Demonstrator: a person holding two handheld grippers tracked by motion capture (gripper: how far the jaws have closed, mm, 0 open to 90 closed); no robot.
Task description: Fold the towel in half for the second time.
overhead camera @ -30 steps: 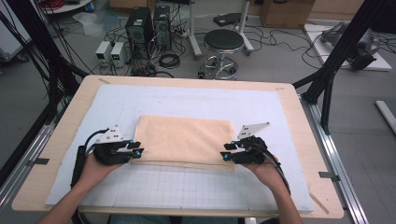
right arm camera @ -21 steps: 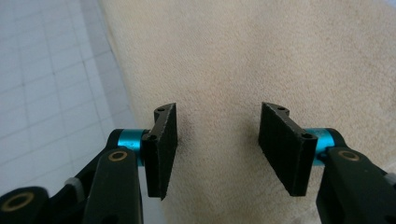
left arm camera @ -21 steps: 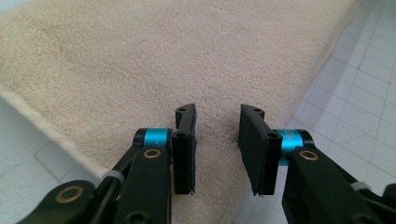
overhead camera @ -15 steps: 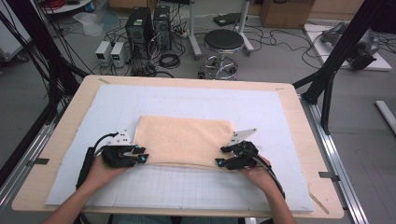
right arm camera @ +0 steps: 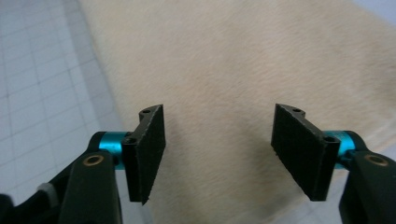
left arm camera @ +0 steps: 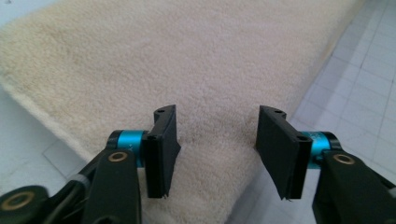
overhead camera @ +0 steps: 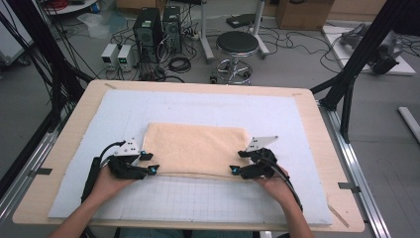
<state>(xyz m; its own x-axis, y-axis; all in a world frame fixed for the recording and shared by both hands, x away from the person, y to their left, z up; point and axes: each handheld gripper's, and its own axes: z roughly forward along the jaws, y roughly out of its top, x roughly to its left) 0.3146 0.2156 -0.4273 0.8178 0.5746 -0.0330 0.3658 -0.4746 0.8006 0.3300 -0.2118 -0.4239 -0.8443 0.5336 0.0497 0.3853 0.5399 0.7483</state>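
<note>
A cream terry towel (overhead camera: 195,148), folded into a flat rectangle, lay on the white gridded mat (overhead camera: 198,198) that covered the wooden table (overhead camera: 64,148), roughly at the mat's middle with its long edges running across the table. Taking the towel as the landmark, both grippers sat at its near long edge, one at each near corner.

The left gripper (overhead camera: 148,162) was at the towel's near left corner. In the left gripper view its jaws stood apart over the pile, the pads (left arm camera: 163,149) clear of the fabric, with the towel's edge passing beneath the gap; the jaws had just been opening, and nothing was pinched between them. The right gripper (overhead camera: 237,162) mirrored it at the towel's near right corner. In the right gripper view its pads (right arm camera: 149,149) were spread wide with bare towel showing between them, and these jaws too had just been opening, so the cloth was released.

The matched placement suggests that the two corners were handled as a pair to keep the fold square, and that the jaws parted low and close so the layer would settle flat without dragging. The person's hands (overhead camera: 109,181) rested behind the grippers, on the side of the towel nearest the person.
</note>
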